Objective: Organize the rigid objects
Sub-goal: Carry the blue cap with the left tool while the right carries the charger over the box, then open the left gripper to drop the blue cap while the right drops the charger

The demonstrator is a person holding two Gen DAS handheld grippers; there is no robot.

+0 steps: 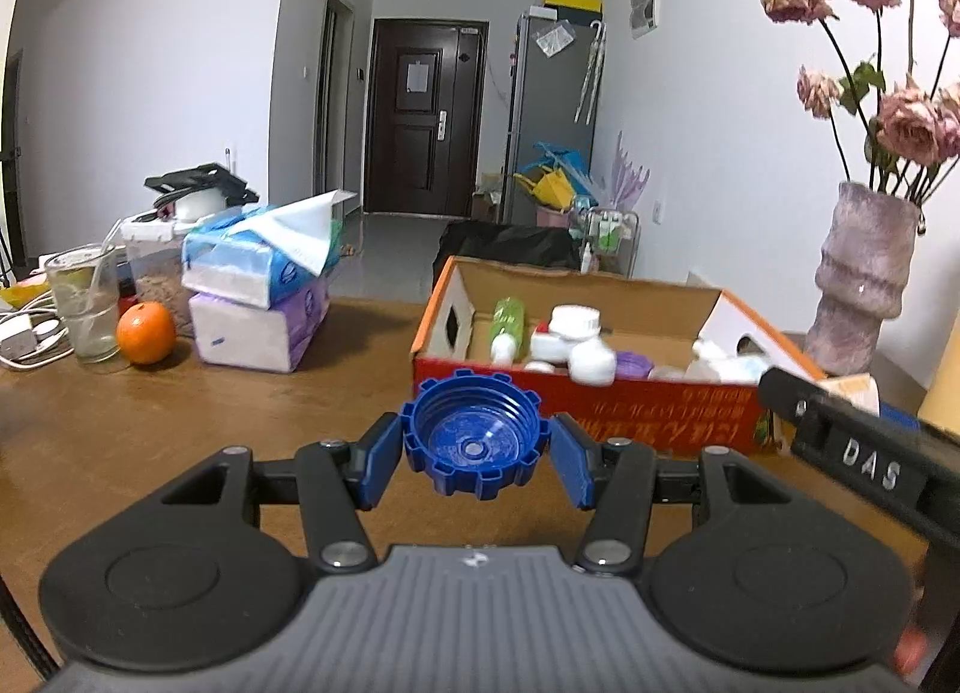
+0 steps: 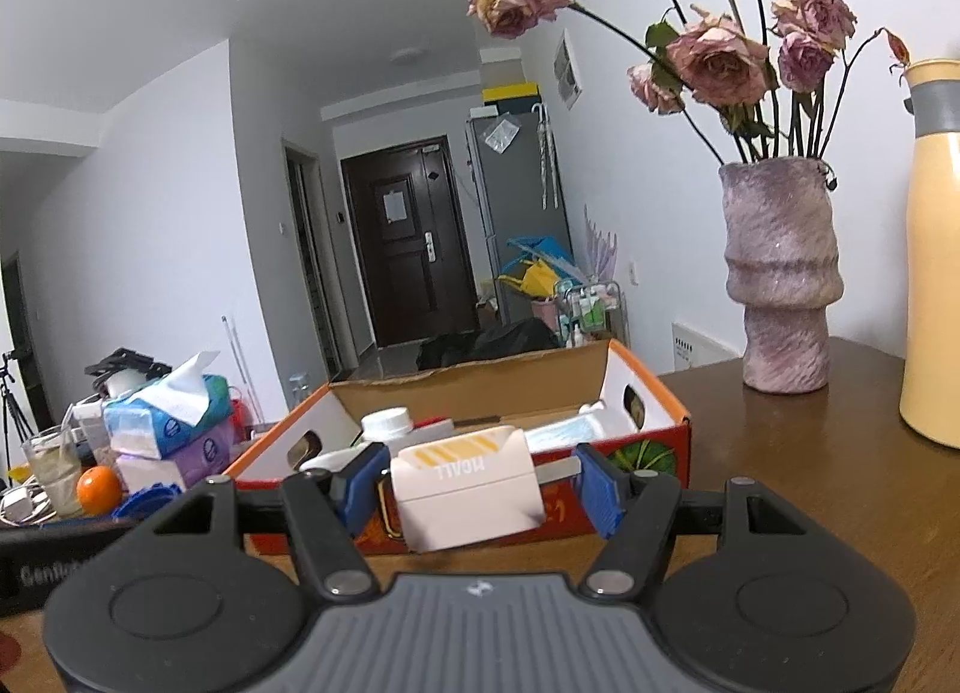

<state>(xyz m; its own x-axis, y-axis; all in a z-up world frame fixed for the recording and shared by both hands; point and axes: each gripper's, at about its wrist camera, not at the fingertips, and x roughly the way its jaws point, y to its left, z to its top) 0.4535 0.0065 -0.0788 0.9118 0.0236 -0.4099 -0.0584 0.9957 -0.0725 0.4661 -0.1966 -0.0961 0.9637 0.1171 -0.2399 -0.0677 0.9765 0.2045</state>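
Note:
My left gripper [image 1: 475,456] is shut on a blue notched bottle cap [image 1: 474,435], held above the wooden table just in front of the red cardboard box [image 1: 600,414]. The box holds a green bottle [image 1: 507,324], white jars [image 1: 576,324] and other small items. My right gripper [image 2: 477,486] is shut on a small white box with yellow stripes [image 2: 465,486], held in front of the same red box [image 2: 654,393]. The blue cap also shows at the left of the right wrist view [image 2: 147,498].
Tissue packs [image 1: 264,297], an orange [image 1: 146,333], a glass with a straw [image 1: 84,303] and cables sit at the table's left. A purple vase of dried roses [image 2: 780,279] and a yellow jug [image 2: 933,273] stand to the right of the box.

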